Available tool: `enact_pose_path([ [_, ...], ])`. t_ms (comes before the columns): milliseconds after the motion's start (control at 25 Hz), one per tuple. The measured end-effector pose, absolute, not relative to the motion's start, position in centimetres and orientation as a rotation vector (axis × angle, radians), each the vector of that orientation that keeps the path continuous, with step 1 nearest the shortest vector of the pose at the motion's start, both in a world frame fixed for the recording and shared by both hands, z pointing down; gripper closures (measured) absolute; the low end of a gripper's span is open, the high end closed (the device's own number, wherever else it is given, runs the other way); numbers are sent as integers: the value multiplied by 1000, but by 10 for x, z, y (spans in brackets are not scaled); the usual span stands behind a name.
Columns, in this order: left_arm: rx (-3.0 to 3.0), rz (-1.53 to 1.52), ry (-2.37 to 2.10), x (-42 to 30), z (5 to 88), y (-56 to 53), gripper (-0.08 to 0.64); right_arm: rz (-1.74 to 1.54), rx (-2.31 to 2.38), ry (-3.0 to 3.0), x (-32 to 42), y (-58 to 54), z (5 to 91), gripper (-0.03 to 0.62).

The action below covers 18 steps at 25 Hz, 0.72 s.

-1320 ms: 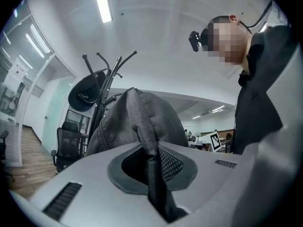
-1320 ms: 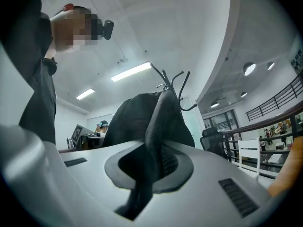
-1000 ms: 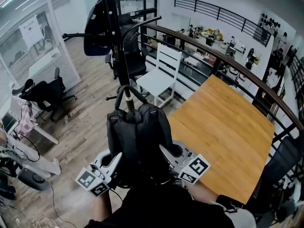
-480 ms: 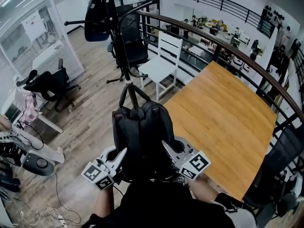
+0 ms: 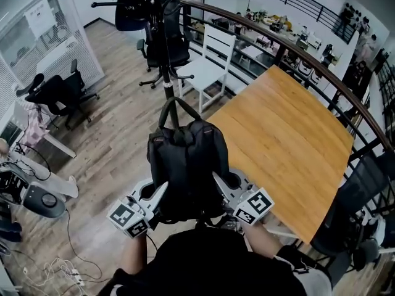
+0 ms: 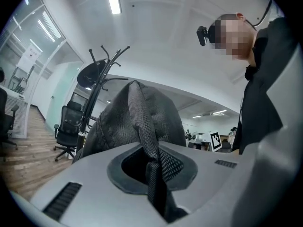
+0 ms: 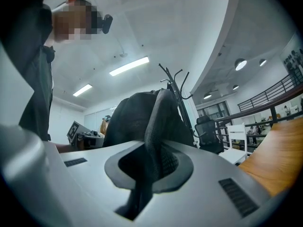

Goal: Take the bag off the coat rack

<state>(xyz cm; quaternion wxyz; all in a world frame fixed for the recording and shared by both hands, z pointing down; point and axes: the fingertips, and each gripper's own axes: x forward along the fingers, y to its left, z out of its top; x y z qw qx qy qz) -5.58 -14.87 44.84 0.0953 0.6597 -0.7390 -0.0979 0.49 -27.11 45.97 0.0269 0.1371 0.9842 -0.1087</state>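
A black backpack (image 5: 185, 162) hangs upright in front of the person, held up between both grippers. My left gripper (image 5: 155, 201) is shut on a black mesh shoulder strap (image 6: 152, 164) at the bag's left side. My right gripper (image 5: 222, 191) is shut on the other mesh strap (image 7: 150, 160) at its right side. The bag's top handle (image 5: 176, 108) stands up free. The black coat rack (image 5: 162, 42) stands farther off on the wooden floor, apart from the bag, with a dark item still on one of its arms. In both gripper views the backpack (image 6: 137, 117) fills the space just beyond the jaws.
A large wooden table (image 5: 290, 134) lies to the right, along a curved black railing (image 5: 321, 73). A white chair (image 5: 207, 66) and a black office chair (image 5: 173, 45) stand near the rack. Desks, another chair and cables sit at the left.
The backpack and both grippers have moved back from the coat rack, which now sits higher and smaller in the head view. Both grips on the straps are unchanged.
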Motion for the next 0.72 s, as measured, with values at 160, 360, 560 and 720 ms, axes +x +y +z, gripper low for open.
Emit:
enact_pose_path([
  [160, 1969, -293, -2169, -43, 448, -132, 522, -319, 389, 3059, 19, -254, 458, 551],
  [360, 1980, -296, -2154, -24, 450, -103, 522, -327, 375, 3070, 40, -223, 459, 551],
  [560, 1985, -305, -2132, 3, 453, -69, 522, -350, 367, 3078, 68, -191, 463, 551],
  [720, 1964, -279, -2121, 20, 458, -45, 522, -394, 375, 3102, 81, -169, 473, 551],
])
